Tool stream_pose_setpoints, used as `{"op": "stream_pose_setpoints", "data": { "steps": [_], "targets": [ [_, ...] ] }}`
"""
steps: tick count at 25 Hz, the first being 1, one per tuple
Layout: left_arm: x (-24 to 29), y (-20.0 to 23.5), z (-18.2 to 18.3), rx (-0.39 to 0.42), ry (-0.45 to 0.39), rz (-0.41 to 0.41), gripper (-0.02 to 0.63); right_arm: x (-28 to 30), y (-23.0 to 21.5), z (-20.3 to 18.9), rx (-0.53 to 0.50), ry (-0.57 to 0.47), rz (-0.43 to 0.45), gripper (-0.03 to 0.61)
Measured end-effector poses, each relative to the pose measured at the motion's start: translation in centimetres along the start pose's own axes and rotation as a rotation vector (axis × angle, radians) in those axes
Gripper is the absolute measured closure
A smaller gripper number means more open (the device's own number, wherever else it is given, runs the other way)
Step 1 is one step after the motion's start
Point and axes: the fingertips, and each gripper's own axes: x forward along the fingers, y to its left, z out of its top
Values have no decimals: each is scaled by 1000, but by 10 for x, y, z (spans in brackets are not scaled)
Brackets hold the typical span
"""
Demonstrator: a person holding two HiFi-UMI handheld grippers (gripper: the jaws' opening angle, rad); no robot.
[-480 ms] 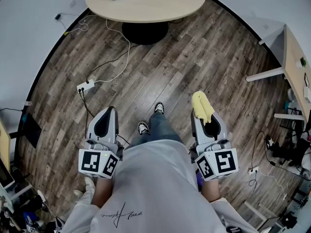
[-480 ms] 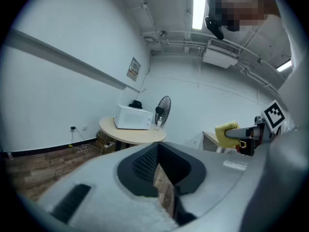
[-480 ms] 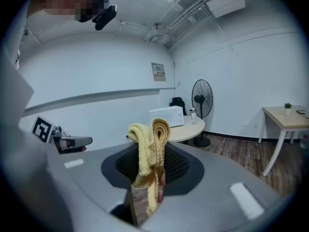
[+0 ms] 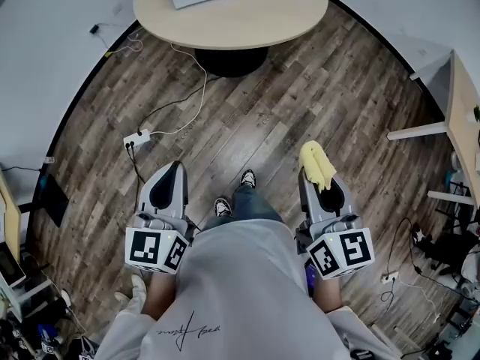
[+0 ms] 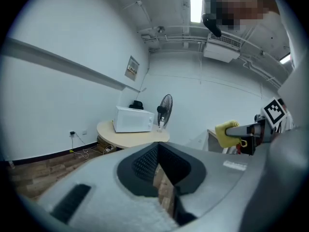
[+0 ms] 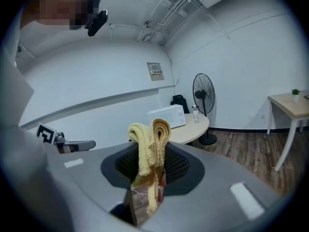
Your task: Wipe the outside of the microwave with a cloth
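Start on the left: the left gripper (image 4: 171, 169) hung low at the person's side, jaws drawn together on nothing, only a sliver of wooden floor (image 4: 285, 126) showing between them. It sat where it had half a second earlier, so no work was coming from that side yet.

The change was in the middle. The person's shoes (image 4: 234, 193) had shuffled forward, and the round desk (image 4: 225, 28) had slid further into the head view, filling more of the top edge than before. That read as a step toward the target and nothing more. The microwave (image 5: 133, 119) stood on that desk straight ahead of both grippers, still well apart from them, with the standing fan (image 5: 164, 110) just beyond it on its right.

On the right, the right gripper (image 4: 322, 180) was clenched on the yellow cloth (image 4: 316, 163), which stood up out of the closed jaws in a folded bunch, pointing ahead toward the desk. The grip looked unchanged from a moment before.

The judgement: the cloth was secured and this was the approach. No wiping had begun, since cloth and microwave were nowhere near touching. More ground had to be covered before the right gripper could lay the cloth against the white casing.
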Motion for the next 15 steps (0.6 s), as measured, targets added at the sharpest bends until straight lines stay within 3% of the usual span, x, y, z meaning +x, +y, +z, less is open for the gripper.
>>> {"op": "stream_pose_setpoints", "data": {
  "steps": [6, 15],
  "targets": [
    [49, -6, 14, 33, 12, 46, 617, 43, -33, 15, 2, 13, 46, 453],
    [111, -32, 22, 87, 21, 73, 623, 74, -100, 25, -5, 52, 40, 449]
  ]
}}
